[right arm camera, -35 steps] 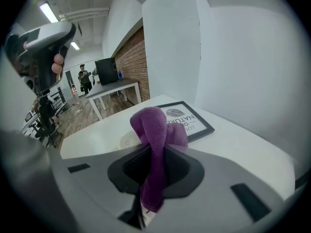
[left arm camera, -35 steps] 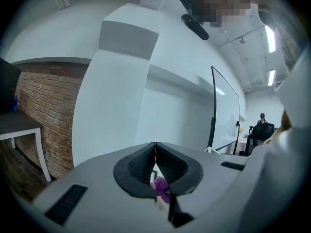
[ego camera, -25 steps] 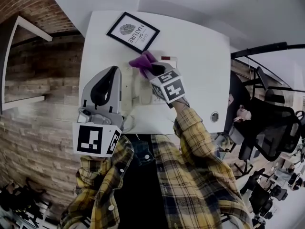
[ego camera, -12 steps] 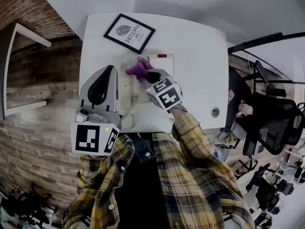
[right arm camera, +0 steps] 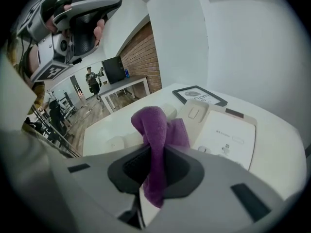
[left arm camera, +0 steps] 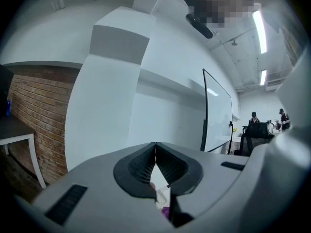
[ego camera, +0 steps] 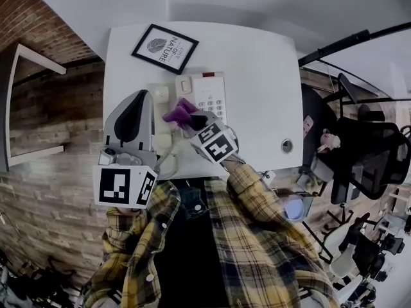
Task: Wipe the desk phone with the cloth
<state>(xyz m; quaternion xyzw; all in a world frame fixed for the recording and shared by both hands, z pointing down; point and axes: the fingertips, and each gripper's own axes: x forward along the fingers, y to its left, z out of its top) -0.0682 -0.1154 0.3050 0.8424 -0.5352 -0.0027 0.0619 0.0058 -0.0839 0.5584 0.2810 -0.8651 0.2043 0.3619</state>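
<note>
Head view overhead, right gripper view close, sharing desk (ego camera: 257, 76), left gripper view facing wall (left arm camera: 165, 120).

light: bright, even, ceiling strip lights (left arm camera: 258, 30) | shadows: soft | edges: fisheye-bent, dark vignette | focus: sharp

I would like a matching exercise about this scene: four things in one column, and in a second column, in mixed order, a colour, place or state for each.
Things:
1. cloth
2. phone
3. picture frame
4. left gripper

Descriptions:
A. shut, empty
B. black border, on the far side of the desk
C. purple, held by the right gripper
D. white, in the middle of the desk

Pairs: 1-C, 2-D, 3-B, 4-A
</note>
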